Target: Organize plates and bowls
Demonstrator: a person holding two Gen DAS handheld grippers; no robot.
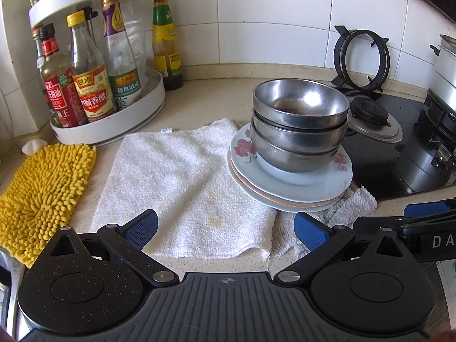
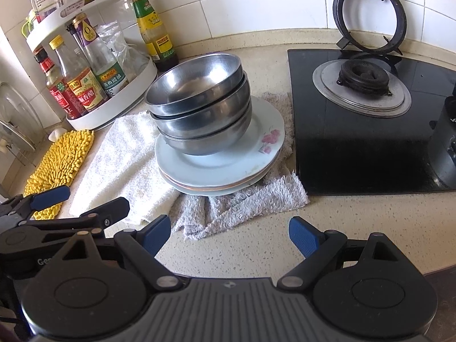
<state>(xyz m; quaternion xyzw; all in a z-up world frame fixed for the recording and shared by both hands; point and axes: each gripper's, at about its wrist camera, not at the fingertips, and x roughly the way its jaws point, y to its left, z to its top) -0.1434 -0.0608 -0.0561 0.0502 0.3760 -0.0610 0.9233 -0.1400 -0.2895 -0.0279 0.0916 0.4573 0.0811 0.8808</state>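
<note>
Three steel bowls (image 1: 299, 125) are nested in a stack on top of stacked white plates (image 1: 287, 185) with pink flowers. The stack also shows in the right wrist view, bowls (image 2: 199, 105) on plates (image 2: 222, 165). The plates rest on a grey towel (image 2: 242, 202) beside a white towel (image 1: 182, 188). My left gripper (image 1: 225, 229) is open and empty, near the towels in front of the stack. My right gripper (image 2: 229, 235) is open and empty over the bare counter in front of the stack.
A white turntable rack (image 1: 114, 125) with sauce bottles stands at the back left. A yellow chenille mat (image 1: 42, 196) lies at the left. A black gas hob (image 2: 370, 119) with a burner and a loose pan support (image 2: 370, 17) is at the right.
</note>
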